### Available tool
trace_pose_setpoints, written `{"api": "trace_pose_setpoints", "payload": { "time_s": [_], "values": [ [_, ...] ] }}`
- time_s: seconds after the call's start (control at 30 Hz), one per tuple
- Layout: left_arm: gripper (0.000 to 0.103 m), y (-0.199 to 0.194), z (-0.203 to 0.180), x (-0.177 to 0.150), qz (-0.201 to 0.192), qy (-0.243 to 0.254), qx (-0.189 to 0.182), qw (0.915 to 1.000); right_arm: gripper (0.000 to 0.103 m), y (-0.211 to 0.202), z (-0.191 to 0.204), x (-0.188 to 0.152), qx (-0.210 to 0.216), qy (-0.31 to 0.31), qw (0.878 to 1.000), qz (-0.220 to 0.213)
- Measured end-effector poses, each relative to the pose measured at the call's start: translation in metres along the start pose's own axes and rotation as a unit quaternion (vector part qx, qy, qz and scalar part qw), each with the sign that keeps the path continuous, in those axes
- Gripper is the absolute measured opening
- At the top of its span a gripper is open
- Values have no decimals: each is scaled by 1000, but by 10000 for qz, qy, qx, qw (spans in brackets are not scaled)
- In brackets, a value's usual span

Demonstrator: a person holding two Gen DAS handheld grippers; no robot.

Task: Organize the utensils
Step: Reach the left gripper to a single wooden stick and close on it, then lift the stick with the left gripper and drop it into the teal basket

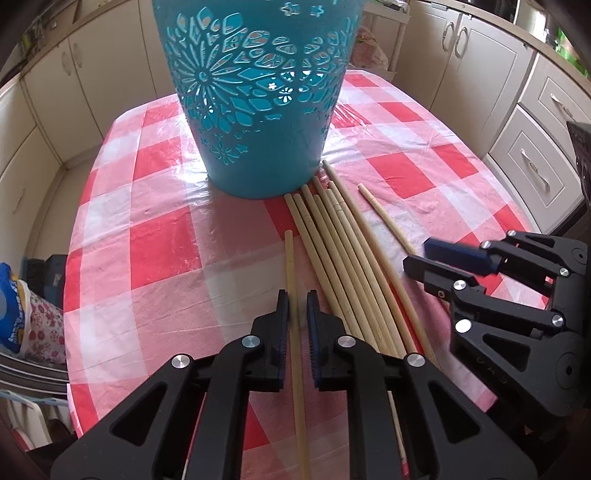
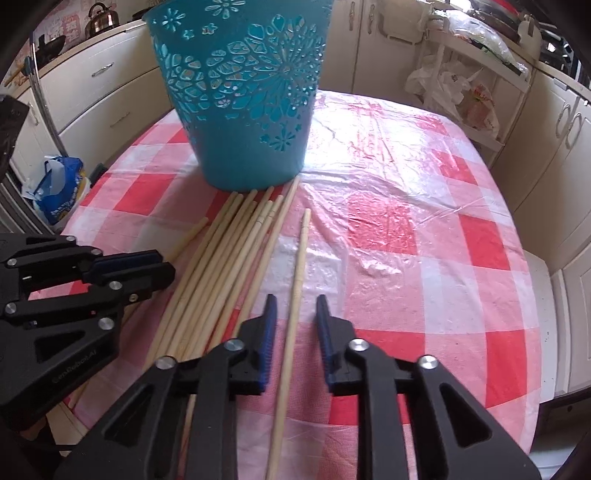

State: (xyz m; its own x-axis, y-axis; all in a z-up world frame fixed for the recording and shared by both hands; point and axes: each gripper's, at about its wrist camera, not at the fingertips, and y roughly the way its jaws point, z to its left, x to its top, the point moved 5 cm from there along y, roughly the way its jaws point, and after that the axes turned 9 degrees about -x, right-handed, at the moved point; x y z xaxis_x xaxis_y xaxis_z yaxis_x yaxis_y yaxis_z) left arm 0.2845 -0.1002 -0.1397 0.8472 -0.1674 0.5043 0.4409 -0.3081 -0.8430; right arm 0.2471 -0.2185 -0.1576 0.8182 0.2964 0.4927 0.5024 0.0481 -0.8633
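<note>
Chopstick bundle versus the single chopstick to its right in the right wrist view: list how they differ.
The chopstick bundle is many sticks packed side by side; the single chopstick runs alone, a gap away. The bundle's tips reach the base of the teal basket; the single chopstick's tip stops short of it. Both are pale wood.

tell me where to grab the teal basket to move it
Probably the rim of the teal basket, coming from above with one finger inside and one outside. The body looks too wide to span and tapers toward the base, so only the thin upper wall seems to offer a pinch.
</note>
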Motion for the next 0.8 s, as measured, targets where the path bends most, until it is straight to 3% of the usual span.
{"api": "trace_pose_setpoints", "payload": {
  "time_s": [0.13,0.23,0.43,0.63,0.8],
  "values": [
    [5,-1,0,-1,-17,-2,-113,9999,6,-3,0,-4,-9,79,9999,-69],
    [4,-10,0,-3,-157,2,-142,9998,6,-12,-11,-10,147,506,9983,-255],
    [5,-60,4,1,-924,-161,-384,9949,6,-40,-24,-13,423,1161,9878,-951],
    [5,-142,12,19,-2117,-138,-659,9750,6,-69,-25,-5,442,1342,9753,-1698],
    [4,-196,14,61,-2979,-36,-782,9514,6,-83,-28,0,386,1441,9676,-2037]
  ]
}}
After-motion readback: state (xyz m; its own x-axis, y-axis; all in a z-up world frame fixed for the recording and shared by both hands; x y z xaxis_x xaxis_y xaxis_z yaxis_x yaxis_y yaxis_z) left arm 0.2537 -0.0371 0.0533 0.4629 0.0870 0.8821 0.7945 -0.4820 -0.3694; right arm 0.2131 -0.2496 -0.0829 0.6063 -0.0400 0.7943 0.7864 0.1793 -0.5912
